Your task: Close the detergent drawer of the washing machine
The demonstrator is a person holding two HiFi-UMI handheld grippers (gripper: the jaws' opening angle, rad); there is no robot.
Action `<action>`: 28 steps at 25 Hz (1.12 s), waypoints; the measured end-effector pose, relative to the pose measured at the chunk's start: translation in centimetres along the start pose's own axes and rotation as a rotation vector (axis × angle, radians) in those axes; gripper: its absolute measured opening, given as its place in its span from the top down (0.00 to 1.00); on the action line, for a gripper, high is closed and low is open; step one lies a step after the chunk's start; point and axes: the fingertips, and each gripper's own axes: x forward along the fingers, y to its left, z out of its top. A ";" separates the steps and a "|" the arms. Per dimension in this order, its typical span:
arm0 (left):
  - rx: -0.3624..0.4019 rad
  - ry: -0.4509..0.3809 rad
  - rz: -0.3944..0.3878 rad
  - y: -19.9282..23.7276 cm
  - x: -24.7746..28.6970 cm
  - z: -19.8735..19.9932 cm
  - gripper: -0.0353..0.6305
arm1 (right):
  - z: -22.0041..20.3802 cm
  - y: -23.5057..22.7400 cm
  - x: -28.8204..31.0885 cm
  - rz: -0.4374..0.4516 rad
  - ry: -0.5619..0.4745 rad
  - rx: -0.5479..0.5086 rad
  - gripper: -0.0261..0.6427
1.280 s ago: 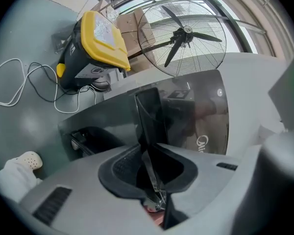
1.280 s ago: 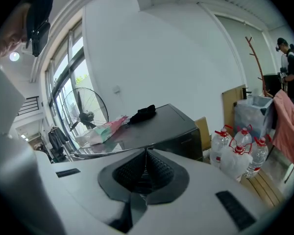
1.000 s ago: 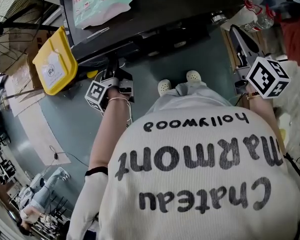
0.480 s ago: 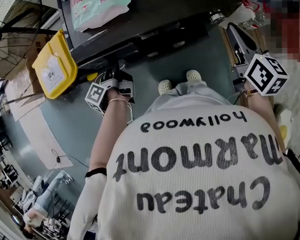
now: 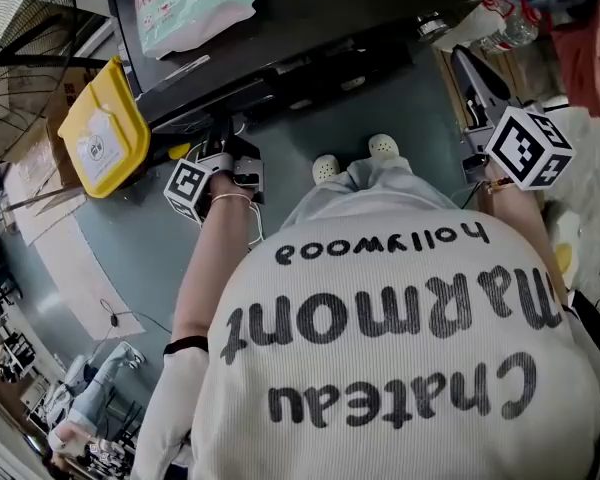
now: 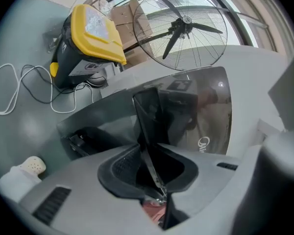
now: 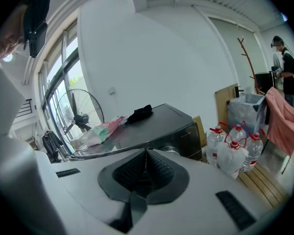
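Yellow-lidded bin crowds washing machine left corner; water bottles flank right.

The grey-green floor carries a dark washing machine, whose flat top bears a detergent pouch and, further along, a black cloth. Beside the machine a yellow-lidded bin stands on the floor, with a white cable looped next to it and cardboard boxes behind. A pair of white shoes stands before the machine. On its other side, water bottles stand on a slatted wooden platform.
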 end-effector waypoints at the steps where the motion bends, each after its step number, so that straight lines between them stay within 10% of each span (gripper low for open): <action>1: 0.028 0.019 0.002 0.0 0.0 -0.1 0.82 | -0.1 0.2 0.0 0.000 -0.002 0.005 0.92; 8: 0.131 0.131 0.004 -0.8 -0.3 -1.1 0.82 | -1.0 3.2 1.0 0.034 -0.003 -0.006 0.92; 19: 0.189 0.074 -0.171 -6.6 -3.7 -1.5 0.92 | -2.6 6.7 2.4 0.163 0.085 -0.020 0.92; 28: 0.314 0.049 -0.167 -12.7 -8.6 -7.6 0.93 | -3.6 11.2 4.3 0.374 0.290 0.042 0.92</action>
